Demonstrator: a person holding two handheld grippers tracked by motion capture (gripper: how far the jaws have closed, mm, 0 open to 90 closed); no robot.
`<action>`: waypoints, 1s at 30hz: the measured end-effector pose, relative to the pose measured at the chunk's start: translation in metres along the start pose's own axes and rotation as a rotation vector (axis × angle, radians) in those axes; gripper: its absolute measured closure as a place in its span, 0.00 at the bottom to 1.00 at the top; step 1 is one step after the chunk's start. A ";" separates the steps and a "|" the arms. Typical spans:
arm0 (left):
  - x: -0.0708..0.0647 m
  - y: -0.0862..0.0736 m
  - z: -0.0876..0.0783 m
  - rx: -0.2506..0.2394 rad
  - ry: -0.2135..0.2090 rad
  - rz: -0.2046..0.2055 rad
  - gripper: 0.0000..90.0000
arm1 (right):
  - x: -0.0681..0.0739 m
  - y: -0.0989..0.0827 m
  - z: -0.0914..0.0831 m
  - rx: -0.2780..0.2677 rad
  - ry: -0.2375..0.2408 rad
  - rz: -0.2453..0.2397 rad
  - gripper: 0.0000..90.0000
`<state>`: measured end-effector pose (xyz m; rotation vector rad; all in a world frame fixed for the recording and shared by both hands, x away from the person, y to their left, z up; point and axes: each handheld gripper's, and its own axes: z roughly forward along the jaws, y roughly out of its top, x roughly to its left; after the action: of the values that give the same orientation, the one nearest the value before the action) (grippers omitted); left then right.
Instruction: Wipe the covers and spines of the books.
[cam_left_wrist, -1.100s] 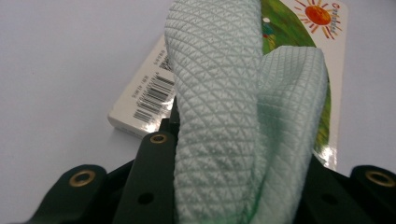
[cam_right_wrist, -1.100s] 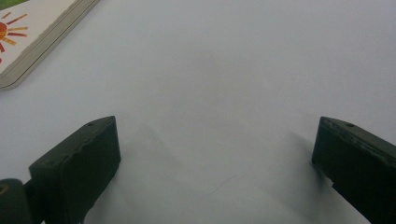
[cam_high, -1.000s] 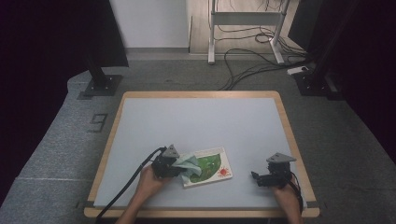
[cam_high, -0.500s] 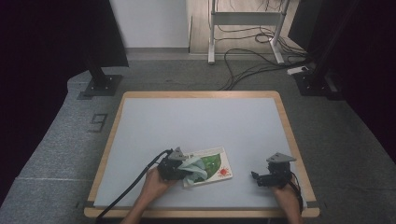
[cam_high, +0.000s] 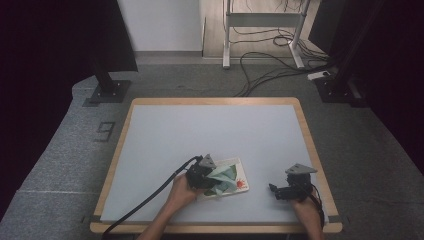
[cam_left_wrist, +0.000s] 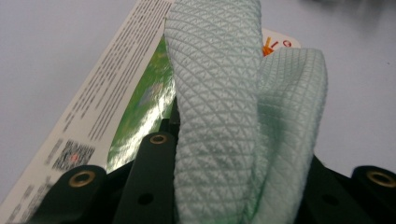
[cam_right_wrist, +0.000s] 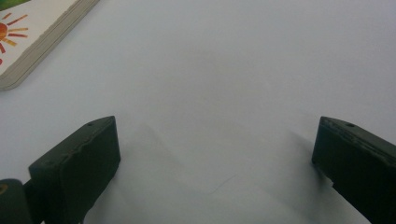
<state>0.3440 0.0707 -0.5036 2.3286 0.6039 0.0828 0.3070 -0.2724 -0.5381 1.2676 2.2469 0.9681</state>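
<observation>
- There is one table (cam_high: 150, 130) with a pale blue top and a wood edge
- One book (cam_high: 239, 176) lies flat on the table, near the front, a bit left of the middle
- The book has a green picture and a red sun on it, and small black writing down one white side
- One cloth (cam_high: 222, 179) is here, pale green with a criss-cross bumpy pattern
- The cloth is folded over and sits on top of the book
- There are two grippers, one in each hand
- The left gripper (cam_high: 201, 173) is at the left side of the book, and its jaws are pinched tight on the cloth
- In the left gripper view the cloth (cam_left_wrist: 233, 112) stands up out of the black jaws in two thick folds, with the book (cam_left_wrist: 116, 93) under it
- The right gripper (cam_high: 278, 191) rests low on the bare table, well apart from the book, to the right of it
- Its two jaws stand wide, with nothing between them but table
- In the right gripper view one corner of the book (cam_right_wrist: 32, 42) shows at the top left
- Two hands hold the grippers, and one black cable trails from the left one
</observation>
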 end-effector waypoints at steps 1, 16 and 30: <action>-0.001 0.002 0.002 0.000 -0.003 -0.001 0.80 | 0.000 0.000 0.000 0.000 0.000 0.000 0.00; -0.007 0.037 0.034 0.022 -0.029 0.034 0.80 | 0.000 0.000 0.000 0.000 0.000 0.000 0.00; -0.028 0.050 0.052 0.024 -0.091 0.077 0.80 | 0.000 0.000 0.000 -0.001 0.000 0.000 0.00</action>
<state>0.3509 -0.0063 -0.5059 2.3651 0.4731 0.0050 0.3068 -0.2724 -0.5380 1.2670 2.2466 0.9686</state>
